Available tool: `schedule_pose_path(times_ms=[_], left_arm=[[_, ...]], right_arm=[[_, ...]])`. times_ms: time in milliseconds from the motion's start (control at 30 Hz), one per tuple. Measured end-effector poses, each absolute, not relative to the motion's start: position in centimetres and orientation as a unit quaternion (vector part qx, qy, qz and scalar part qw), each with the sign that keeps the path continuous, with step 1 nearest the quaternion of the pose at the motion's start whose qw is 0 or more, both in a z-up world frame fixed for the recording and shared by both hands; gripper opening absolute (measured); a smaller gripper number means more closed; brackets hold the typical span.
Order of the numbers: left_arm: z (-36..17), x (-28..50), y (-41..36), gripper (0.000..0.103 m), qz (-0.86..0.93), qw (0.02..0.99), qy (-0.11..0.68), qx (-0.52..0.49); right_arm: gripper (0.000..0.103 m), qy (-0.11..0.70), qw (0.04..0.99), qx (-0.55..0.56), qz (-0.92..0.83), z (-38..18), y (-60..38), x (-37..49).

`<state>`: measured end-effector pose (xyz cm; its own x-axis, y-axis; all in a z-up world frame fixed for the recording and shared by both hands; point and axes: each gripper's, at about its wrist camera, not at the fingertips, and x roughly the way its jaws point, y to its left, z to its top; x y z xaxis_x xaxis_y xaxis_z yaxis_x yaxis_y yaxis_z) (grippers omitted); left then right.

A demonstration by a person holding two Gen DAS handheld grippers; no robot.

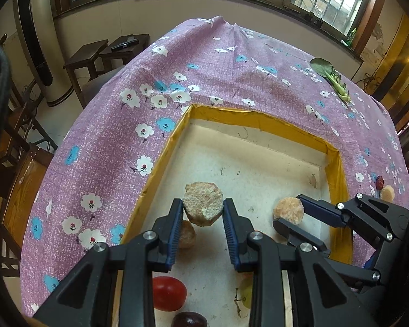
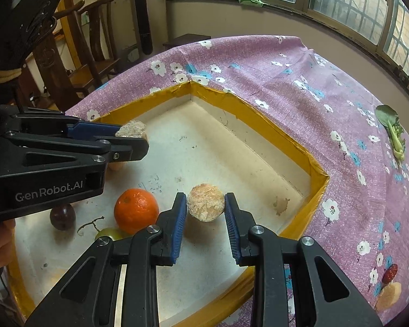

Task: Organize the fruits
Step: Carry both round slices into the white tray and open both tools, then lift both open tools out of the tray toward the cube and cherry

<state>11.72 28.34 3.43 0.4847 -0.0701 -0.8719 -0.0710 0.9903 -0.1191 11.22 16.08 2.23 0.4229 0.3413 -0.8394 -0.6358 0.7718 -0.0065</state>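
Left gripper [image 1: 203,212]: clenched on my grey-tan puck [image 1: 203,203], a crumbly cut disc with a rough face, hanging over the tray [image 1: 259,121].

Right gripper [image 2: 205,208]: clenched on a paler orange-tan puck [image 2: 205,203], same fibrous crumb, above the tray floor toward its 3 o'clock wall.

Tray: shallow, cream floor stained and scribbled, rim wrapped in creased yellow tape; it sits on a purple flowered cloth [image 1: 101,141].

Already in it, at 6 to 8 o'clock of the held pieces: glossy orange [image 2: 136,209], smooth tomato [image 1: 166,293], dark plum [image 2: 62,216], green grape [image 2: 110,233] on a dry stem, another tan puck [image 1: 187,237].

Outside, on the cloth at 3 o'clock: leafy green [image 2: 392,130], plus two small pieces still uncollected.

Handling, my judgement: I'd lower each disc flat onto bare floor, clear of the round fruit, and part the pads gently, since the crumb looks fragile.
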Motion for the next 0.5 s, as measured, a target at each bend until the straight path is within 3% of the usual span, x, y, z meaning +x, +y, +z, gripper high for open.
schedule_pose_path(times_ms=[300,500], left_arm=[[3.3,12.4,27.8,0.035,0.008,0.859,0.509,-0.057],[3.1,12.7,27.2,0.055,0.012,0.858,0.512,-0.045]], right_arm=[[0.029,0.444,0.828,-0.185,0.289,1.9,16.4,11.2],[0.033,0.444,0.828,-0.190,0.286,1.8,16.5,11.1]])
